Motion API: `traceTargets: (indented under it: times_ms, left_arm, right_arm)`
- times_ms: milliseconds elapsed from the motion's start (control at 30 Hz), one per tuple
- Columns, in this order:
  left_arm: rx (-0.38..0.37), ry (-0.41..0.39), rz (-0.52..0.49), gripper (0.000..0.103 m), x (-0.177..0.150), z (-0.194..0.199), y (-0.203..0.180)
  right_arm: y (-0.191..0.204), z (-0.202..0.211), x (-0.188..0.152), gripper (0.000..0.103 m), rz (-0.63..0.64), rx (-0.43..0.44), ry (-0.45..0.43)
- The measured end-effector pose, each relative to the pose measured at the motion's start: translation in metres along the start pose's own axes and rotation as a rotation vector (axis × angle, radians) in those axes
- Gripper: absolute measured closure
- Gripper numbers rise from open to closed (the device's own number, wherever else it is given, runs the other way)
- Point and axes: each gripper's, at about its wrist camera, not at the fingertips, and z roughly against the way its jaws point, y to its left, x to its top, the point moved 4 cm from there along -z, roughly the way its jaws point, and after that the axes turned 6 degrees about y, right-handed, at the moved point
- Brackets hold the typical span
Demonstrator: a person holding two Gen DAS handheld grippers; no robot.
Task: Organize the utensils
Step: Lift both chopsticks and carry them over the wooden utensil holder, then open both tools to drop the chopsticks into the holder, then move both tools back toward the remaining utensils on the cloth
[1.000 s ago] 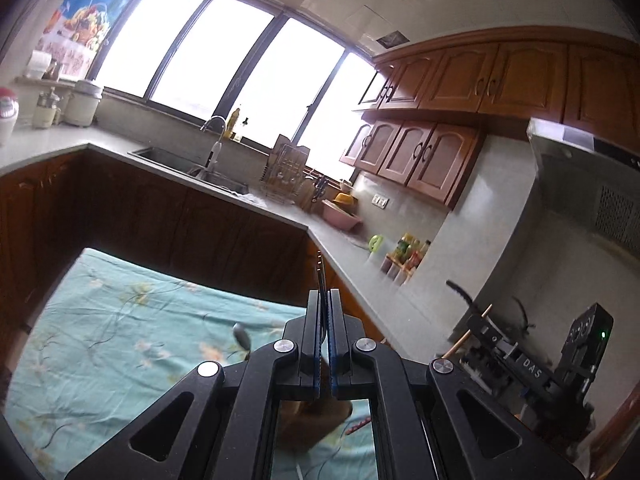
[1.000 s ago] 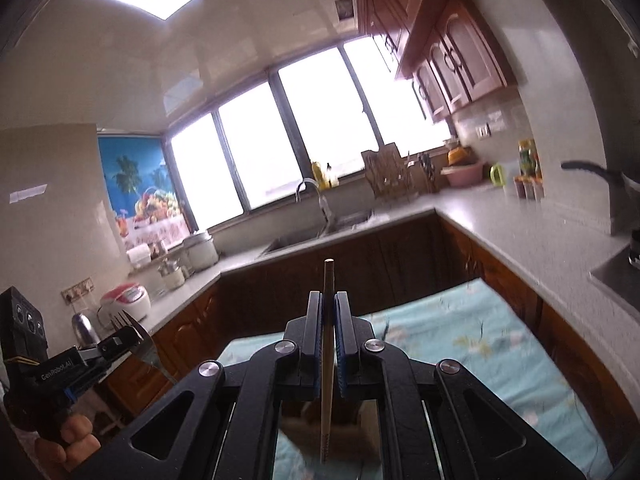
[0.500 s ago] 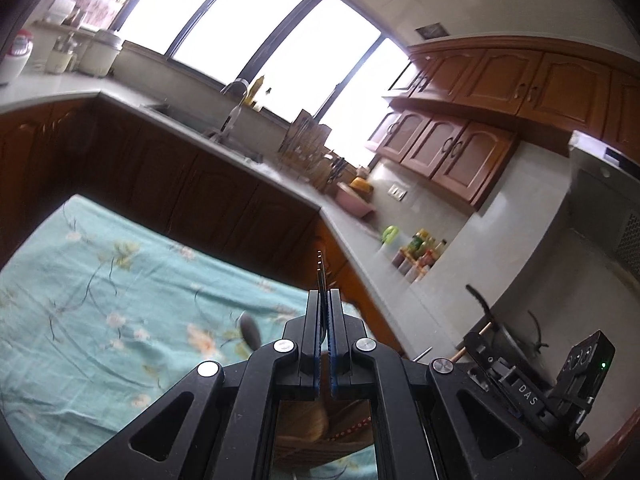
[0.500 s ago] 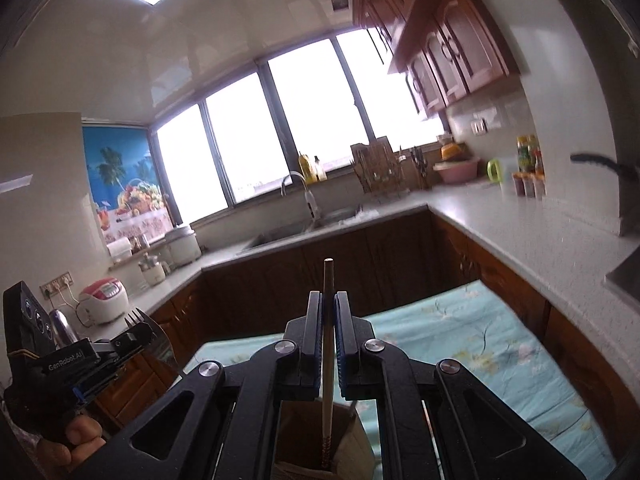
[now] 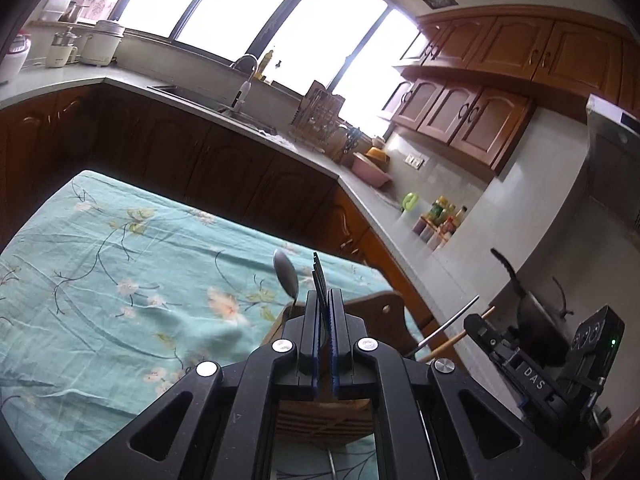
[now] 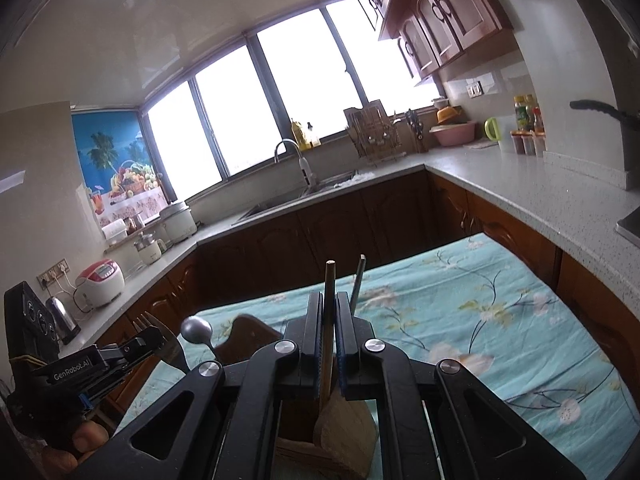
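Note:
My left gripper (image 5: 323, 300) is shut on a metal fork (image 5: 318, 276), tines up, above a wooden utensil holder (image 5: 384, 312) on the table. A metal spoon (image 5: 286, 274) stands in the holder. My right gripper (image 6: 329, 304) is shut on a wooden spatula: its handle (image 6: 329, 280) sticks up between the fingers and its blade (image 6: 346, 428) hangs over the holder (image 6: 248, 332). A metal handle (image 6: 359, 280) stands just right of it. The left gripper (image 6: 154, 342) with the fork (image 6: 160, 334) shows at the left of the right wrist view, beside the spoon (image 6: 196, 330). The right gripper (image 5: 476, 326) shows at the right of the left wrist view.
The table carries a teal floral cloth (image 5: 120, 280). An L-shaped kitchen counter (image 6: 520, 188) with sink, dish rack, bottles and appliances runs behind it. A black pan (image 5: 536, 320) stands on the stove at the right.
Both grippers have come down toward the wooden holder, which now shows under them with the spoon. The views have tilted toward the table. Both stay shut on their utensils.

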Motion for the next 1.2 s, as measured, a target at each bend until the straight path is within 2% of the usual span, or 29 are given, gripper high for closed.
traceTargets:
  times_ms: [267,300,500,567,633,767,833,1000,1133,1200]
  left_arm:
    - [0.008,0.024,-0.013,0.101,-0.002,0.007,-0.006]
    - [0.009,0.025,-0.011,0.101,-0.002,0.007,-0.005]
    - [0.026,0.028,-0.003,0.095,-0.002,0.007,-0.001]
    - [0.033,0.028,-0.001,0.085,-0.002,0.008,-0.001]
    - [0.043,0.021,0.0,0.08,-0.002,0.011,-0.002]
    - [0.04,0.028,0.007,0.071,-0.004,0.017,-0.004]
    - [0.045,0.024,0.004,0.063,-0.005,0.021,-0.006]
    - [0.059,0.02,0.003,0.046,-0.01,0.032,-0.01]
    - [0.06,0.021,0.01,0.044,-0.018,0.046,-0.012]
    - [0.064,0.022,0.01,0.043,-0.022,0.052,-0.012]
  right_arm:
    - [-0.001,-0.003,0.0,0.097,-0.004,-0.001,0.024]
    - [-0.001,-0.002,0.001,0.093,-0.005,0.001,0.027]
    - [-0.001,-0.002,0.0,0.089,-0.016,0.011,0.04]
    - [-0.003,-0.001,-0.001,0.078,-0.026,0.011,0.039]
    - [-0.004,0.002,-0.001,0.065,-0.038,0.023,0.034]
    - [-0.007,0.007,0.0,0.05,-0.055,0.028,0.024]
    - [-0.01,0.011,0.0,0.032,-0.068,0.034,0.017]
    - [-0.012,0.019,-0.002,0.024,-0.077,0.048,0.015]
    - [-0.011,0.028,-0.005,0.017,-0.074,0.052,0.007]
    - [-0.012,0.034,-0.008,0.017,-0.075,0.053,0.003]
